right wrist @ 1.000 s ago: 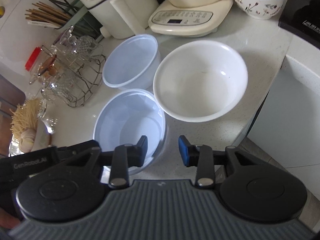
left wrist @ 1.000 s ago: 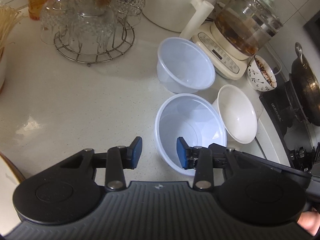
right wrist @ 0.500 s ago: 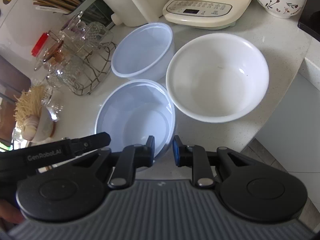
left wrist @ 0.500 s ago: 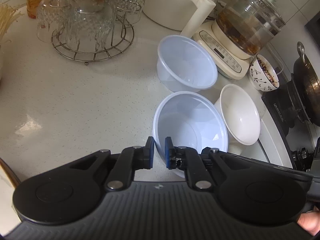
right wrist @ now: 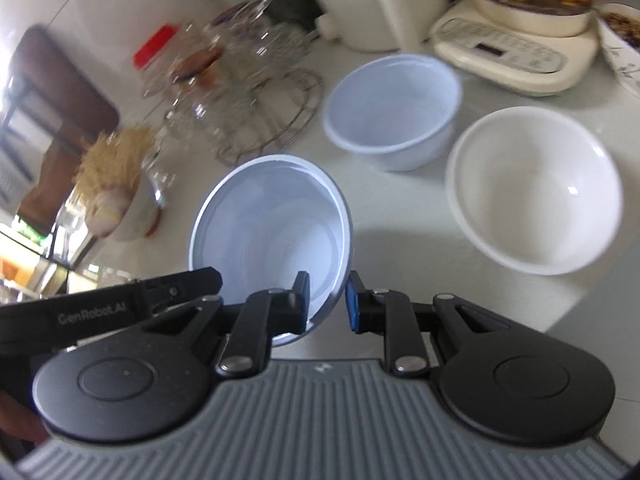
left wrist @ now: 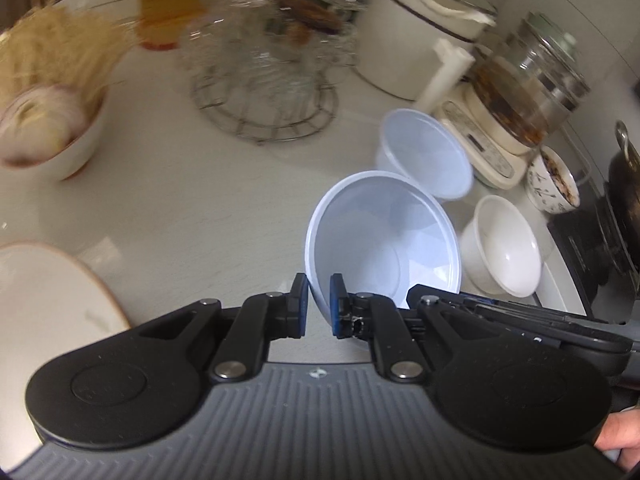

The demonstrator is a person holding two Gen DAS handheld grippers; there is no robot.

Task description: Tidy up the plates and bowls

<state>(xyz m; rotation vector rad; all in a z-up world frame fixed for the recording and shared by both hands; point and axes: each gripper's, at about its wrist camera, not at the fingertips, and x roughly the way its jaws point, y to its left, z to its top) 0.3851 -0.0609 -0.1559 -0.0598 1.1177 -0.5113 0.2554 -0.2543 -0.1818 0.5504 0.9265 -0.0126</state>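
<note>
Left gripper and right gripper both clamped on rim of tilted, empty translucent pale-blue plastic bowl; white ceramic bowl on surface, empty.

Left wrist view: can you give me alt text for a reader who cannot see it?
The left gripper clamps the rim of a pale blue bowl, tilted above a white counter. Behind it sit a second blue bowl and a white bowl; a plate lies at left, and the background is blurred.
</note>
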